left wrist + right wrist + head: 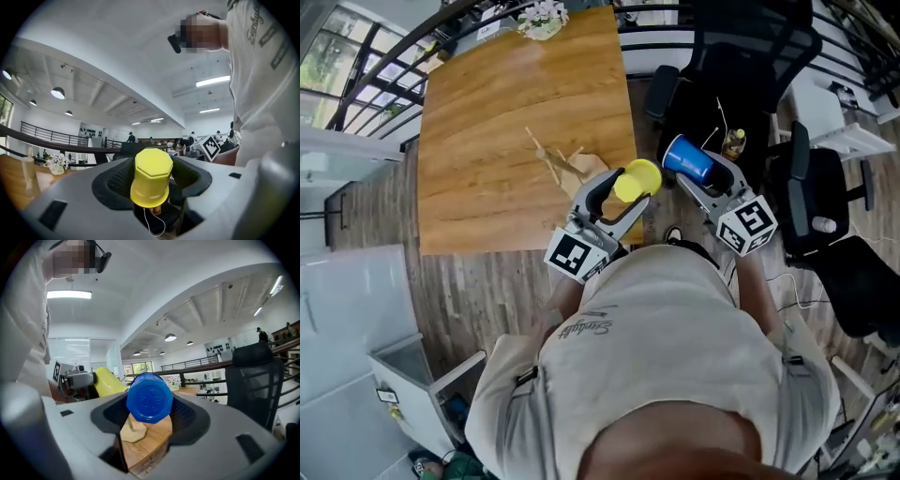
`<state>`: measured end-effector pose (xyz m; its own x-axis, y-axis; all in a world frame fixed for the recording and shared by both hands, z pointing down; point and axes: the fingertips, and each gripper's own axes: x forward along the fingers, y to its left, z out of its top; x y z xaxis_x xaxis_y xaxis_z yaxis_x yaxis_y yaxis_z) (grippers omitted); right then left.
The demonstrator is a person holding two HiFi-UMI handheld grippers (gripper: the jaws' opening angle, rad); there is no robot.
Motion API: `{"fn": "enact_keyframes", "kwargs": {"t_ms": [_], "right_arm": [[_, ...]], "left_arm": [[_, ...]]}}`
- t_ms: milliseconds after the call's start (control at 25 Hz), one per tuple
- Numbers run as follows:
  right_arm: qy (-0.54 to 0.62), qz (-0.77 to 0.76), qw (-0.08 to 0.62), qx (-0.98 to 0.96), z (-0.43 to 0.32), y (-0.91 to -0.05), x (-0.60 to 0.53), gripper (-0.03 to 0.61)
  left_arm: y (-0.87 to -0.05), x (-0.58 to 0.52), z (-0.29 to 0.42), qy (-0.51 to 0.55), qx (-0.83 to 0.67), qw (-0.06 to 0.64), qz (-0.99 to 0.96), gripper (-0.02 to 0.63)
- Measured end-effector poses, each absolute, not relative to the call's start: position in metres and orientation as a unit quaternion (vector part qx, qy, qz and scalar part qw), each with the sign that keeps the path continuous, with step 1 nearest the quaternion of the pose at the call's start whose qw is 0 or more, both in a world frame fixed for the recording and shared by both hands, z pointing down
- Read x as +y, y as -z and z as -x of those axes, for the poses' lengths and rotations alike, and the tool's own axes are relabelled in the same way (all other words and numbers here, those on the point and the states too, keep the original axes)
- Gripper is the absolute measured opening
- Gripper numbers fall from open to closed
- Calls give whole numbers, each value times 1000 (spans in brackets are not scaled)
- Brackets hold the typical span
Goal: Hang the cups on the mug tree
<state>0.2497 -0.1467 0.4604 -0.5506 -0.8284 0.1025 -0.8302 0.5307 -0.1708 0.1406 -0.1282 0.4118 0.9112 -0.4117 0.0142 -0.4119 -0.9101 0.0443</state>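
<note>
My left fingers (117, 180) clamp the yellow cup (151, 176), and my right fingers (187, 416) clamp the blue cup (149, 397). The mug tree (572, 167) stands bare on the table (506, 103), just beyond the left fingers. Neither cup is hung yet.

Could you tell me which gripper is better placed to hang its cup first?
Probably the left gripper: its yellow cup is beside the mug tree, while the right gripper holds its blue cup beyond the table.

I'm standing on plank floor (478, 281) beside a wooden table (516, 112); black office chairs (741, 56) are crowding my right, round ceiling lamps (58, 93) glowing overhead.
</note>
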Motion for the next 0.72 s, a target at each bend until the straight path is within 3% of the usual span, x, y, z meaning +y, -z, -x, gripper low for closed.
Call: {"fn": "enact_keyframes", "kwargs": {"t_ms": [720], "right_arm": [[-107,-283,40,-952,-183,-469,-173,239]], "left_arm": [[-378,-116,-80,11,-412,-1,-911,256]]}}
